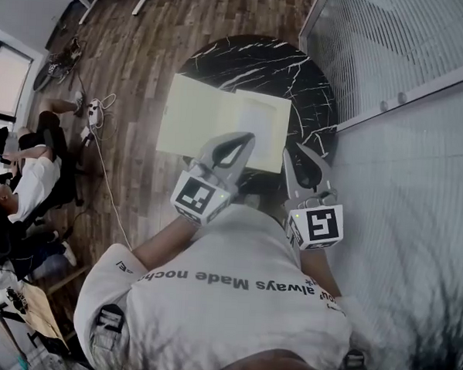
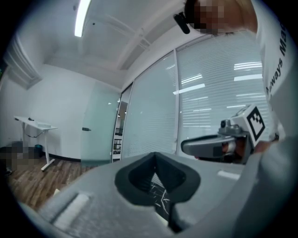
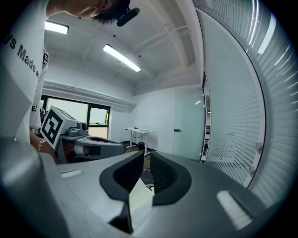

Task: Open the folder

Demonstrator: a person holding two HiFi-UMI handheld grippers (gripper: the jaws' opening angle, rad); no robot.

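Already the pale yellow cardboard folder (image 1: 219, 125) is seen lying spread open and flat on the round black marble table with white veins (image 1: 261, 62). A white sheet is laid on its right-hand leaf. Both grippers are held above the near side of the table, close to the person's white T-shirt (image 1: 226, 296). The left gripper (image 1: 247, 137) is pointed over the folder's near edge. Its jaws are closed tip to tip on nothing, and the dark tabletop is glimpsed through the loop behind the tips. The right gripper (image 1: 296, 151) is held just beside the folder's near right corner. Its jaws are parted by a narrow gap, through which that pale corner is seen below.
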